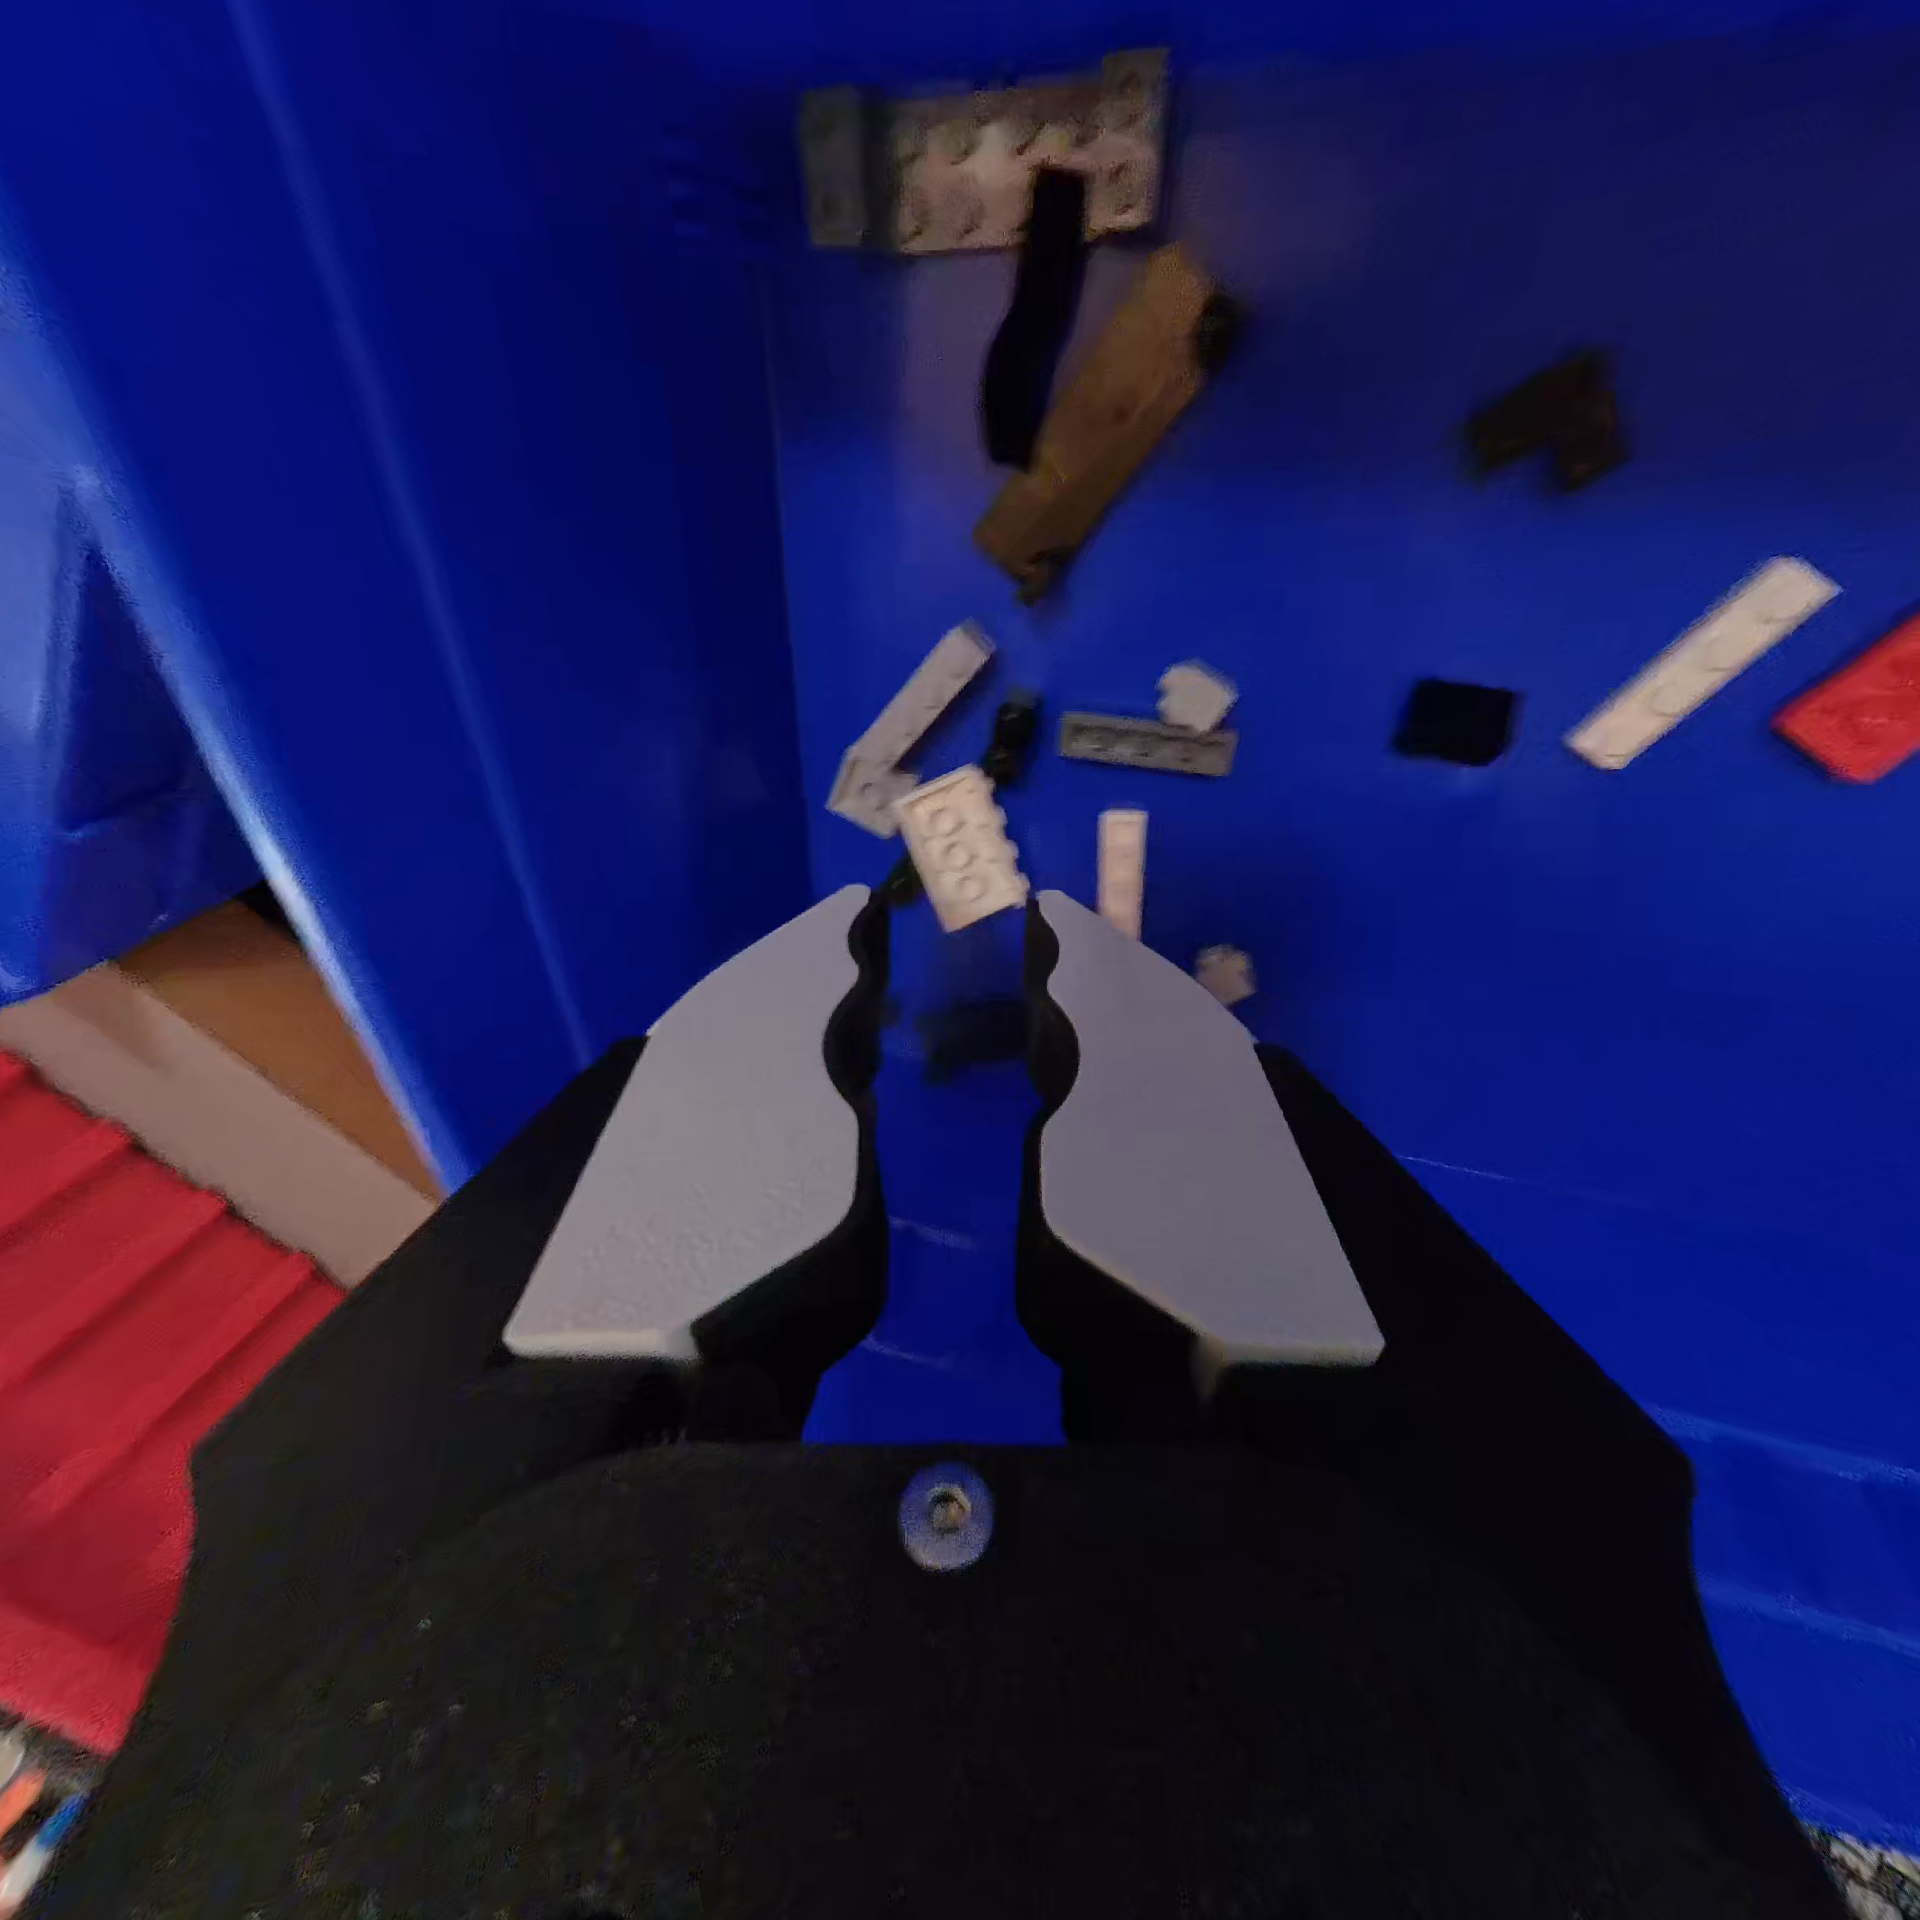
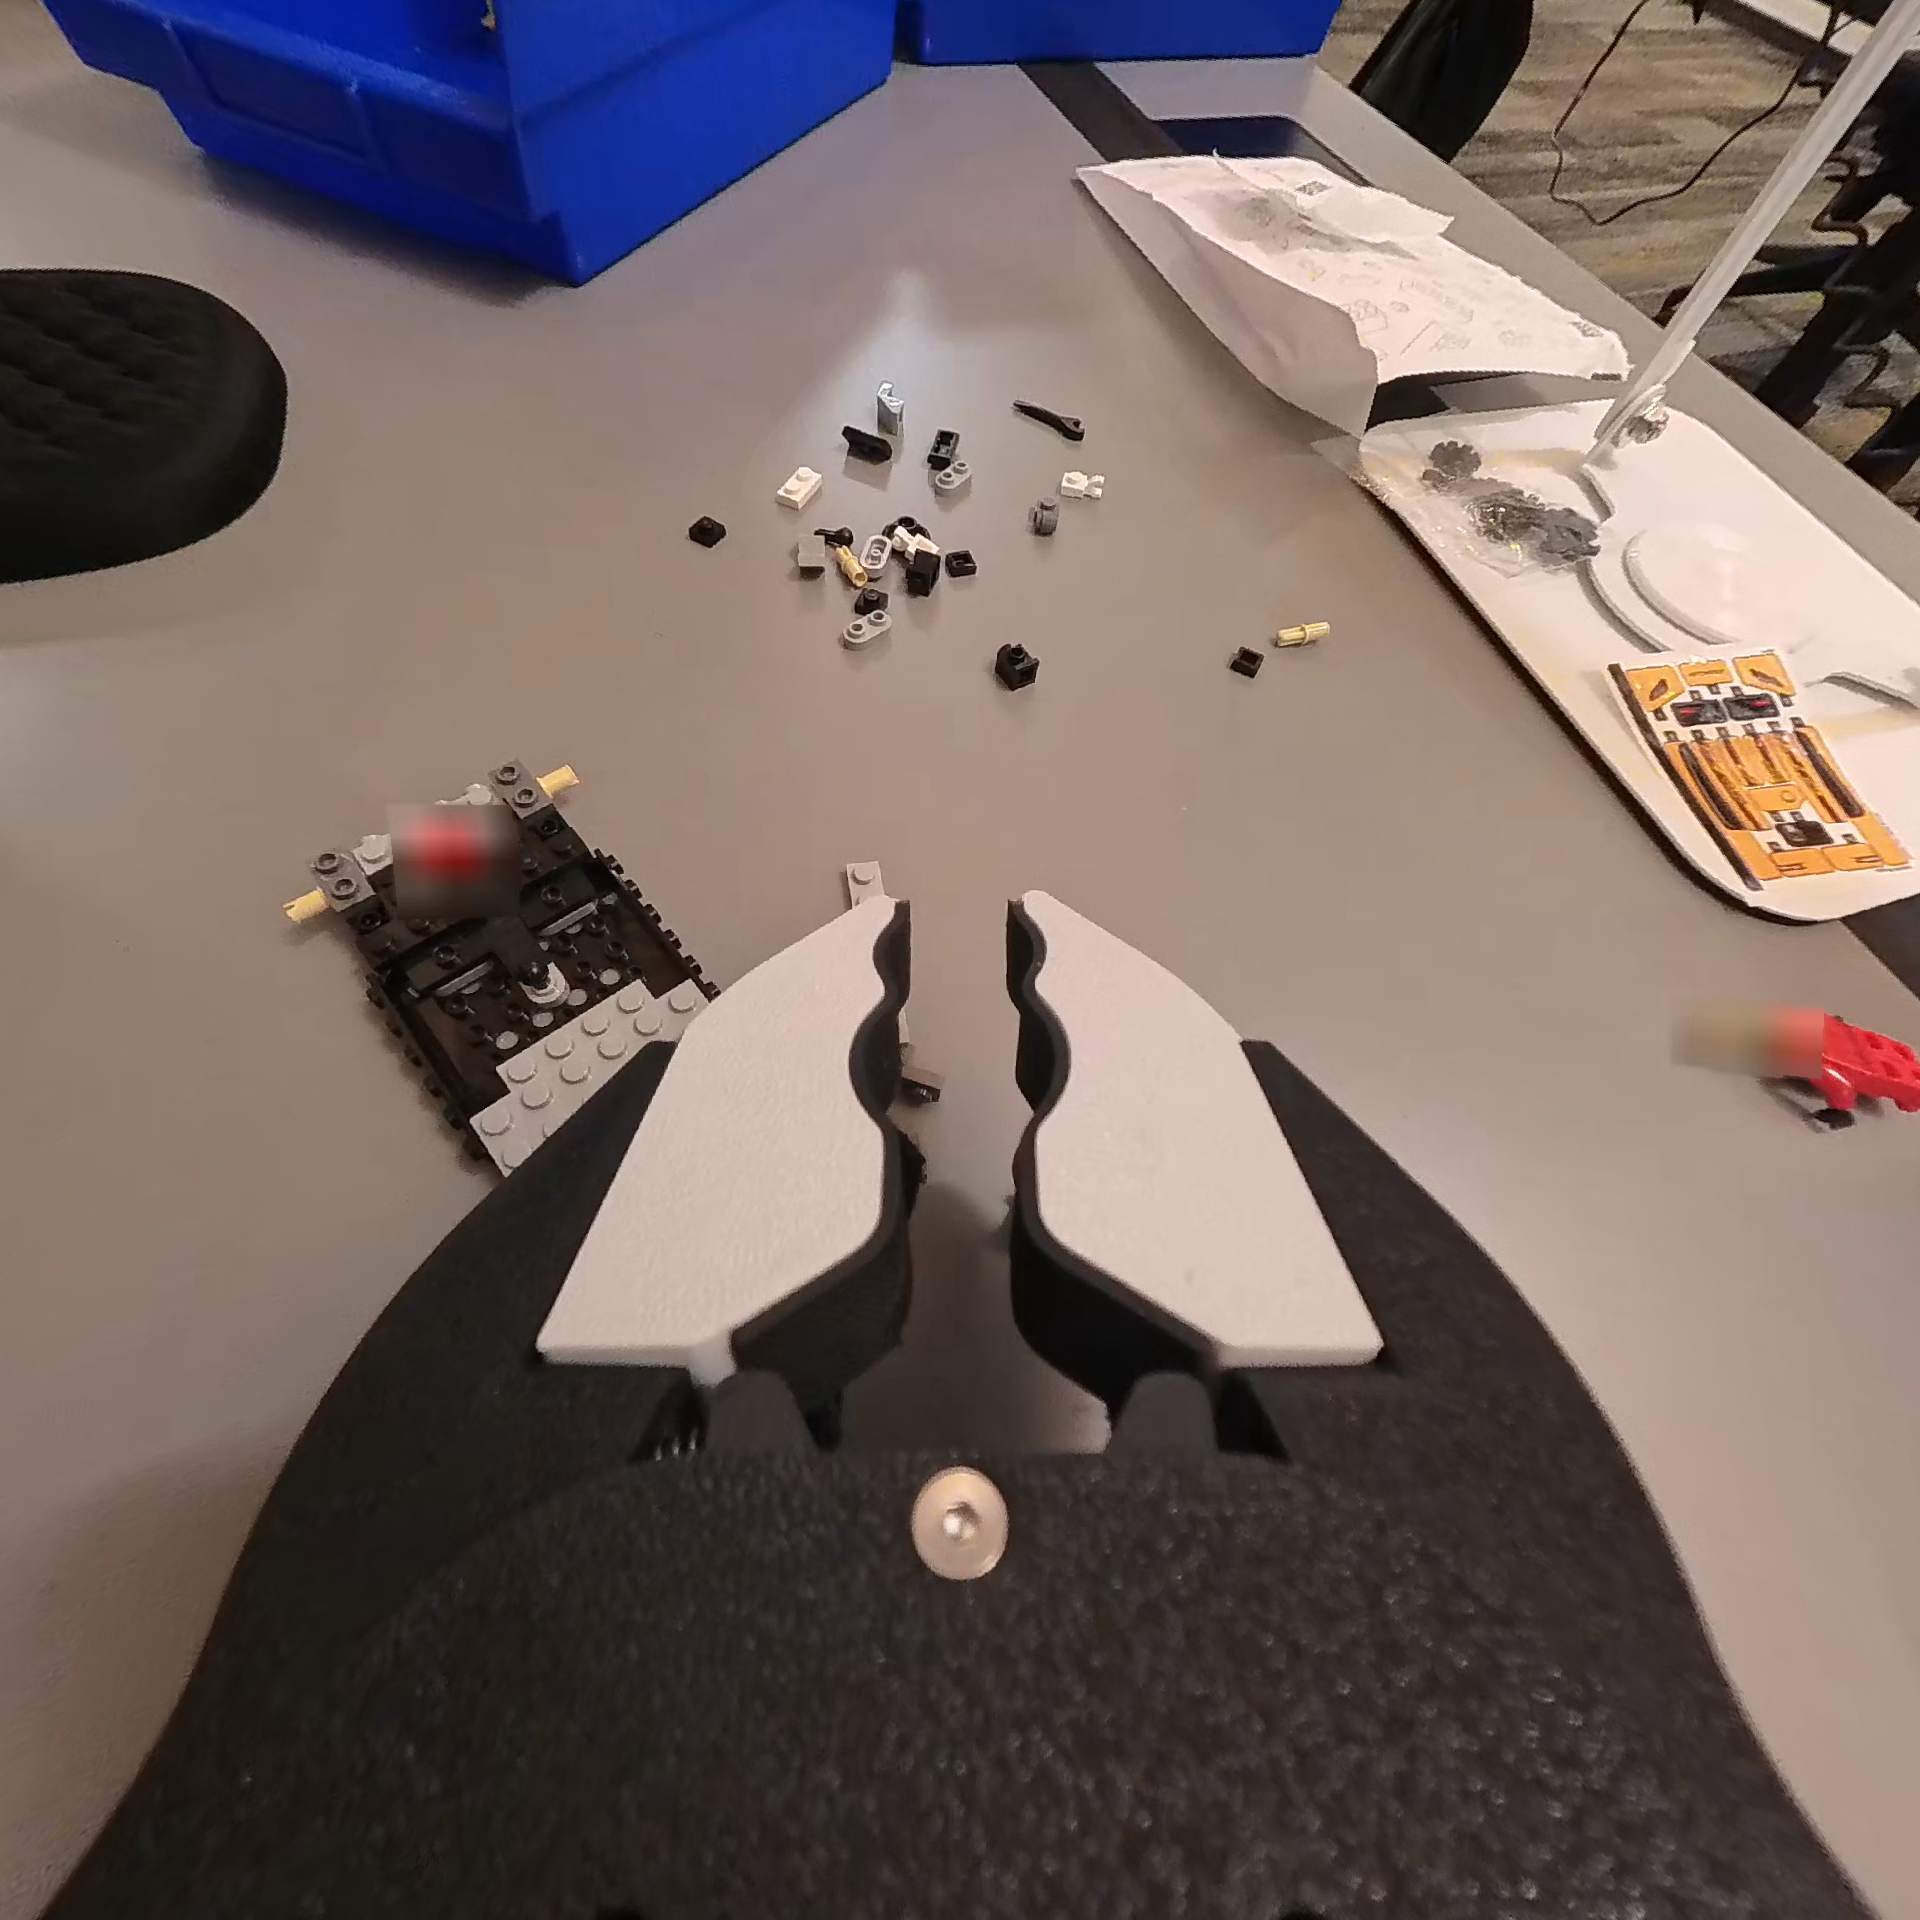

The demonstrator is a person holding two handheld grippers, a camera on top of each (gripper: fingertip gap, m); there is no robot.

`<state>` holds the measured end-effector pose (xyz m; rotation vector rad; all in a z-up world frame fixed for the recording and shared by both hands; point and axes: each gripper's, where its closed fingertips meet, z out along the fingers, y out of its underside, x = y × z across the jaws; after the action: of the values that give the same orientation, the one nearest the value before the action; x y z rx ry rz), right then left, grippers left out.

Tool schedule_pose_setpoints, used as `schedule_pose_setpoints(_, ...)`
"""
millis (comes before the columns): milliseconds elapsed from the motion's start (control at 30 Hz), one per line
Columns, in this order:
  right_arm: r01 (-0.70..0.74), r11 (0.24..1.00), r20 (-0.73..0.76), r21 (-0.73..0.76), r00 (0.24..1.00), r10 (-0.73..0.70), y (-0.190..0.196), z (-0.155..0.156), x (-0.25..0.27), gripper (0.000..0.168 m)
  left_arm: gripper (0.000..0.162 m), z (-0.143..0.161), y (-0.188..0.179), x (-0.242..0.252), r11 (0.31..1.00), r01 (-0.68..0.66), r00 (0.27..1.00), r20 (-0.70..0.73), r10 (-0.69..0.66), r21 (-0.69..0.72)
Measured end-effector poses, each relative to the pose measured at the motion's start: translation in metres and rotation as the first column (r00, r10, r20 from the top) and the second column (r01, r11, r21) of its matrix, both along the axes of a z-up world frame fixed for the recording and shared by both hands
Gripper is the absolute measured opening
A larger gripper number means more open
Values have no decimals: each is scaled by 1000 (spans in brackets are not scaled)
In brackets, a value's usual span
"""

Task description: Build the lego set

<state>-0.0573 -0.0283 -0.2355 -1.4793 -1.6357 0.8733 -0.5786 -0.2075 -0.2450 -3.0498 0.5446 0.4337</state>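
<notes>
In the left wrist view my left gripper is inside a blue bin. It is shut on the lower end of a white studded plate, held tilted above the bin floor. Loose bricks lie below: a long white plate, a red plate, a tan piece and a black tile. In the right wrist view my right gripper is open and empty above the grey table. The partly built black-and-grey model lies just left of it.
A scatter of small black, grey and white pieces lies ahead of the right gripper. A blue bin stands at the back left. A torn paper bag, a sticker sheet and a red piece are at the right. Left tips to right tips: about 55 centimeters. The black tile lies some 7 centimeters from my left tips, 45 centimeters from my right tips.
</notes>
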Motion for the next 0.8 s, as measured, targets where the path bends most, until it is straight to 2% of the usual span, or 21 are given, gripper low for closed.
schedule_pose_setpoints(133, -1, 1000, -2, -1, 1000, 1, 0, 0, 0, 17, 20, -5, 3, 51, 995, 99, 979, 178, -101, 19)
schedule_pose_setpoints(300, -3, 1000, -2, -1, 1000, 3, 0, 0, 0, 17, 23, -19, -1, 103, 974, 224, 928, 301, -220, 21)
schedule_pose_setpoints(467, -5, 1000, 0, 0, 1000, 5, -1, 0, 0, 16, 22, -34, -2, 115, 963, 269, 920, 298, -254, -8)
schedule_pose_setpoints(533, -5, 1000, -1, 2, 1000, 5, -1, 0, 0, 16, 8, -34, 2, 111, 966, 260, 929, 273, -249, -4)
schedule_pose_setpoints(567, -4, 1000, -2, 2, 1000, 4, -1, 0, 0, 16, 8, -33, 4, 105, 969, 246, 940, 248, -236, -9)
schedule_pose_setpoints(800, -8, 1000, -1, 1, 1000, 8, -2, 0, -1, 16, 8, -3, 9, 83, 986, 157, 958, 234, -168, 63)
